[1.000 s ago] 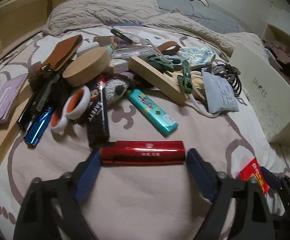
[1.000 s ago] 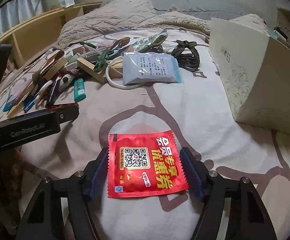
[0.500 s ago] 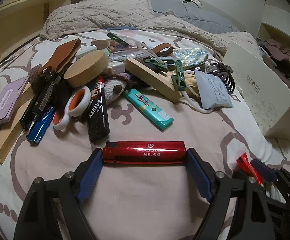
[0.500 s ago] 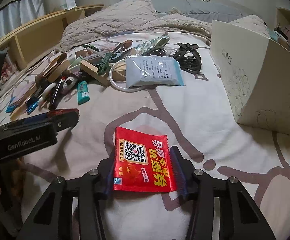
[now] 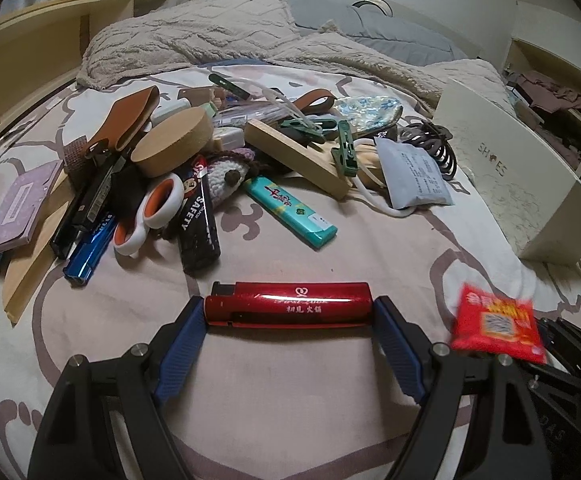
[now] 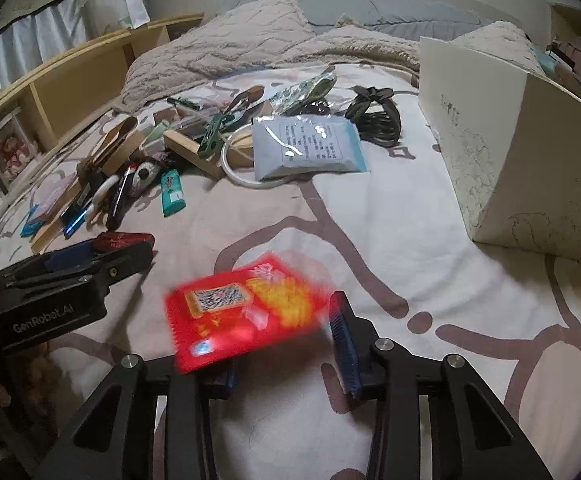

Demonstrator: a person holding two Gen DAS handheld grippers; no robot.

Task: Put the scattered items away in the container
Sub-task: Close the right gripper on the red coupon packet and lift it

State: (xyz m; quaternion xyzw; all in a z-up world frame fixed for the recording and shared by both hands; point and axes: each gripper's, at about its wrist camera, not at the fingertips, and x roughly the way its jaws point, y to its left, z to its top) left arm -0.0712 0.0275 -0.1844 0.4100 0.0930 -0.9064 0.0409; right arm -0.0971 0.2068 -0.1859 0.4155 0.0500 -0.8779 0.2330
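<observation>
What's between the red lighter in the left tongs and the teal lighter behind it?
Left wrist view: only bare bedsheet lies between the red lighter and the teal lighter. The black SAFETY lighter sits off to the left of that stretch.

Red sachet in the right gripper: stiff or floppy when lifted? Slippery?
Likely floppy: the red sachet is a thin flat packet, tilted and blurred at the right gripper. Glossy film suggests slippery. Probably light. Whether it's actually clamped is unclear.
</observation>
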